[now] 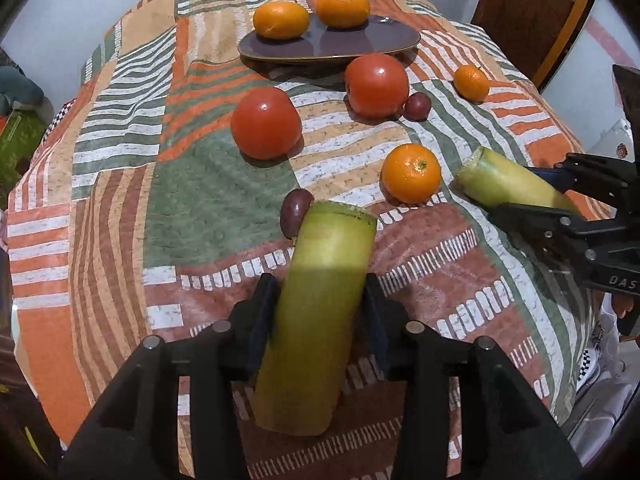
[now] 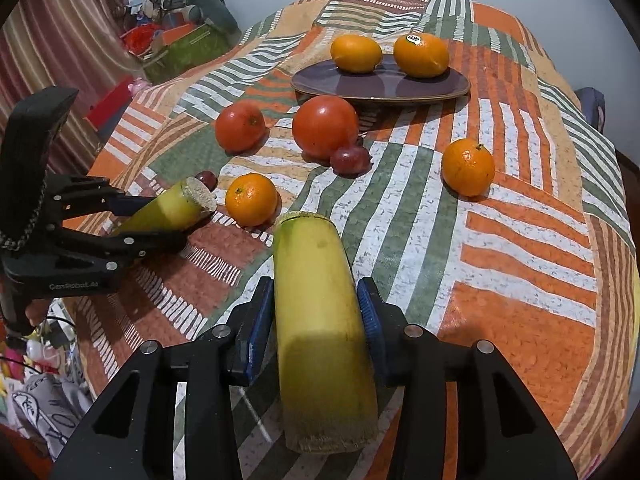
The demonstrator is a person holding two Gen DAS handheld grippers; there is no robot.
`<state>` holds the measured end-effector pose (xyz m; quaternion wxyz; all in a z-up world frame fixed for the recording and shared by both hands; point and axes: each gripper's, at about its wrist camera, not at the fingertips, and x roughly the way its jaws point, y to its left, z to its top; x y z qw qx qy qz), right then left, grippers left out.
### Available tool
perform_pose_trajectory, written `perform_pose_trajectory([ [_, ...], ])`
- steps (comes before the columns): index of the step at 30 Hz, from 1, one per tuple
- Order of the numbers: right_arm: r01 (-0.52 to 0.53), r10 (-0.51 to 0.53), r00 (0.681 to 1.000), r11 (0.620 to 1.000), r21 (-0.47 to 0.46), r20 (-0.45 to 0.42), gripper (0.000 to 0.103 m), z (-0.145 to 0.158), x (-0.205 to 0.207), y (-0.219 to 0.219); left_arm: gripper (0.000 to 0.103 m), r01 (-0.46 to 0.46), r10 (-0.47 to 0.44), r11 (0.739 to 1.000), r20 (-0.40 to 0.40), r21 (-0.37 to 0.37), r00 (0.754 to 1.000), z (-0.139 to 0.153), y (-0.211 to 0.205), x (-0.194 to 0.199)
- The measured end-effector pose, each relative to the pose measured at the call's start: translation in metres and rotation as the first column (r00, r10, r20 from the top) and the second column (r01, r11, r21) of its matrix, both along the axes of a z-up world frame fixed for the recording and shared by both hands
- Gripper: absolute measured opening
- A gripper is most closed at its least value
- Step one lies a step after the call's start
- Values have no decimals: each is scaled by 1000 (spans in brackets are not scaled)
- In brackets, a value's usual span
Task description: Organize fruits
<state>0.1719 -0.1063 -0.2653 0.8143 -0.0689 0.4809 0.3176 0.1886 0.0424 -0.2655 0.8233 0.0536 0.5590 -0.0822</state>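
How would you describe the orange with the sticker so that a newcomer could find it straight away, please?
Start at the dark oval plate at the far end of the patchwork tablecloth. Two oranges sit on it, and the one wanted is the orange on the right in the right wrist view. Unlike its plain neighbour, it carries a small dark sticker on top.

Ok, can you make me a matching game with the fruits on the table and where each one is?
Things:
1. orange with a sticker
2. yellow-green stalk piece
3. big red tomato
4. small orange with a stem

Places:
A. lying alone on the tablecloth, to the right of the tomatoes
B. on the dark plate
C. between the fingers of the right gripper
D. on the cloth just in front of the plate, with a purple grape beside it

Pairs: 1-B, 2-C, 3-D, 4-A
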Motion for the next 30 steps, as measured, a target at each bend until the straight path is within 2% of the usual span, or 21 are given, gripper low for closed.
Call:
perform_pose_trajectory([
  [6,8,-8,999,1000,-3,37,36,5,-2,2,41,17,-16,1000,8,-22,1000,9,-5,-8],
  [11,22,-24,998,999,29,62,36,17,-2,-4,40,33,-30,999,63,-41,998,31,-13,-12],
  [18,50,-56,993,997,61,107,35,40,6,-11,38,37,-30,997,124,-61,992,57,-15,-3],
  [30,92,-110,975,991,99,193,35,75,31,-16,35,-6,29,994,213,-109,977,90,-2,27],
])
